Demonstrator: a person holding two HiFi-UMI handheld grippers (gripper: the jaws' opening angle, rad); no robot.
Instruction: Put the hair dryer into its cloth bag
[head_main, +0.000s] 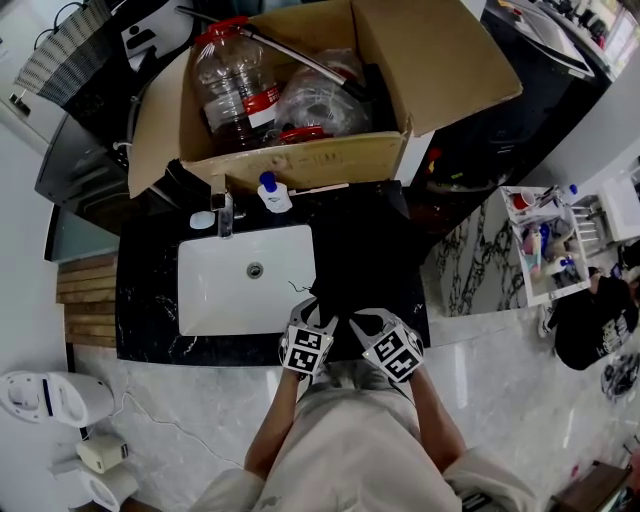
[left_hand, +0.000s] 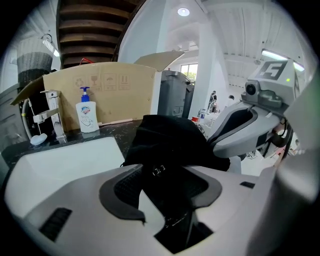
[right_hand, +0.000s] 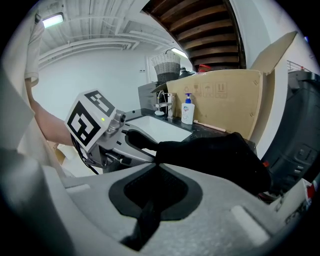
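Note:
The black cloth bag (head_main: 360, 265) lies bulging on the dark counter to the right of the sink, and the hair dryer does not show on its own. My left gripper (head_main: 314, 322) is at the bag's near edge, shut on a fold of its black fabric (left_hand: 170, 137). My right gripper (head_main: 366, 322) is close beside it, shut on a black strip of the bag's near edge. In the left gripper view, cloth fills the gap of the left gripper (left_hand: 165, 182). In the right gripper view, the strip runs back between the pads of the right gripper (right_hand: 155, 192) and the bag (right_hand: 220, 155) bulges ahead.
A white sink (head_main: 205, 290) with a faucet (head_main: 225, 212) is set into the black counter (head_main: 145, 300). A soap bottle (head_main: 272, 193) stands behind it. An open cardboard box (head_main: 300, 160) holding a plastic jug (head_main: 228, 85) sits at the back. A white shelf unit (head_main: 545, 245) stands right.

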